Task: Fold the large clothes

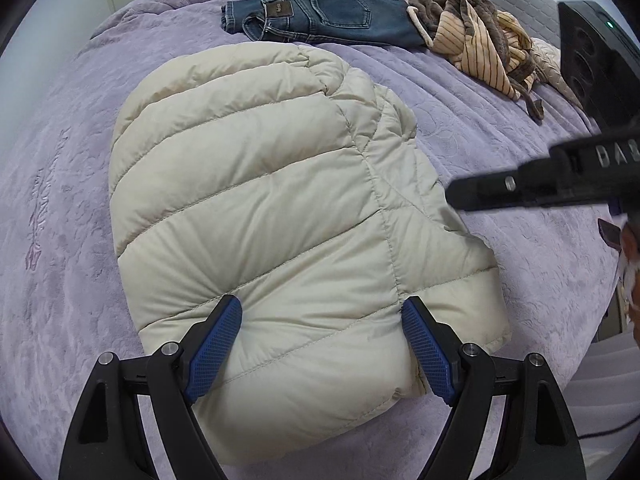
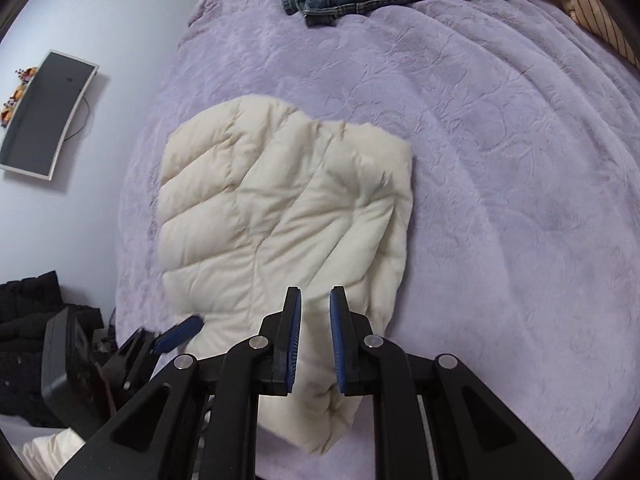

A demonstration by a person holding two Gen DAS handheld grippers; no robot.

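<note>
A cream quilted puffer jacket [image 1: 260,200] lies folded into a thick pad on the purple bedspread [image 1: 60,208]. My left gripper [image 1: 322,316] is open wide and points down on the jacket's near end. Both blue fingertips [image 1: 230,312] dent the padding, which bulges between them. In the right wrist view the jacket [image 2: 280,208] looks blurred. My right gripper [image 2: 316,294] hovers over its near edge, shut to a narrow slit with nothing in it. Side-on, the right gripper [image 1: 458,196] hangs above the jacket's right edge. One blue left finger [image 2: 180,332] shows at the jacket's lower left.
Folded blue jeans [image 1: 320,16] lie at the far side of the bed, beside a heap of brown and striped clothes [image 1: 480,44]. A dark screen [image 2: 44,116] hangs on the wall left of the bed. Black clothing [image 2: 28,320] is piled beyond the bed's left edge.
</note>
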